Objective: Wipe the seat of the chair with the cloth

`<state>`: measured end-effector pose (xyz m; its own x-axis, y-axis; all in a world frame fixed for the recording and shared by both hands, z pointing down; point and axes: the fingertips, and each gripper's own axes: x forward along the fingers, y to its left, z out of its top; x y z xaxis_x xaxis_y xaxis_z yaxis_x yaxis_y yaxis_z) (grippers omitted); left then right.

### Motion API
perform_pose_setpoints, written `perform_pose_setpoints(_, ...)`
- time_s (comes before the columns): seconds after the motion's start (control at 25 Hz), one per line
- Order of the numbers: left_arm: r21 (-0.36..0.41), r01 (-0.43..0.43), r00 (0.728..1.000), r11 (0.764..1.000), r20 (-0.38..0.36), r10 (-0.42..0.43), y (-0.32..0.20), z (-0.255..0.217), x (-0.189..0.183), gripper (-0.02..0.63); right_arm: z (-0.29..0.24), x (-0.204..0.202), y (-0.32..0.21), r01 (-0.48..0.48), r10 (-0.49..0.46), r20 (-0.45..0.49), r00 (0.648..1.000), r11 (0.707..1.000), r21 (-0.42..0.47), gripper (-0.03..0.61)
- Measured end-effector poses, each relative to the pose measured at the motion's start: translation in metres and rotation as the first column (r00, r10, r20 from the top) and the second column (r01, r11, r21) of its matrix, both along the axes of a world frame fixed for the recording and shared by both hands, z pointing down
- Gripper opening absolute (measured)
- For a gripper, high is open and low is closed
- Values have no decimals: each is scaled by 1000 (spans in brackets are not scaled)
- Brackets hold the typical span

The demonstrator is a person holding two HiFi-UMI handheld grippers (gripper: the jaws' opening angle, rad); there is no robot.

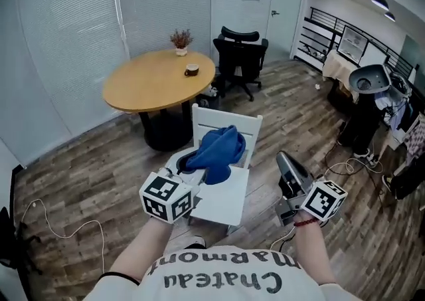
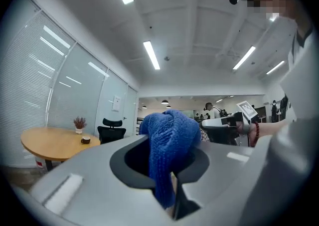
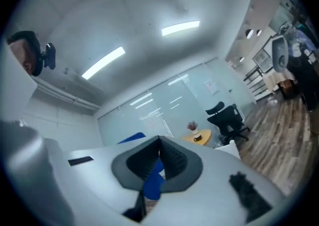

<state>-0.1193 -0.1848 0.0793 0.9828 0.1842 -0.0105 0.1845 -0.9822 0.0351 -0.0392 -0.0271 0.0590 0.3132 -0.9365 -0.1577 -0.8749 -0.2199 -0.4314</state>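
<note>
- Over the seat (image 1: 222, 205) of the white wooden chair (image 1: 227, 117), the crumpled blue knitted cloth (image 1: 219, 150) is held up in front of the backrest.
- The left gripper (image 1: 191, 161) (image 2: 165, 169) is clamped tight on the cloth (image 2: 169, 132), which is bunched between its jaws.
- The right gripper (image 1: 285, 159) (image 3: 158, 149) is kept just right of the chair, apart from it, with its jaws pressed together and nothing gripped.
- A round wooden table (image 1: 156, 84) and a black office chair (image 1: 240, 57) are seen beyond.

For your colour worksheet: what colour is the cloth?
The cloth is blue, clearest in the left gripper view.
</note>
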Motion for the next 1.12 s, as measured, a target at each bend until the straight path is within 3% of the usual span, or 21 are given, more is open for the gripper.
perform_pose_setpoints(0.2,18,34,997,999,-65,-32,-2,-29,-21,64,-16,-19,-15,43,-48,-107,993,998,-44,14)
perform_pose_setpoints(0.44,32,85,996,996,-38,-84,-8,-22,-29,64,1,-17,-24,44,-53,-89,995,994,-101,14)
perform_pose_setpoints(0.68,-1,107,993,994,-44,-107,-12,-18,-30,64,10,-14,-28,53,-70,-109,992,988,-148,14)
perform_pose_setpoints(1.12,-23,128,990,992,-49,-129,-24,-15,-16,64,14,8,-32,38,-54,-115,992,990,-136,14)
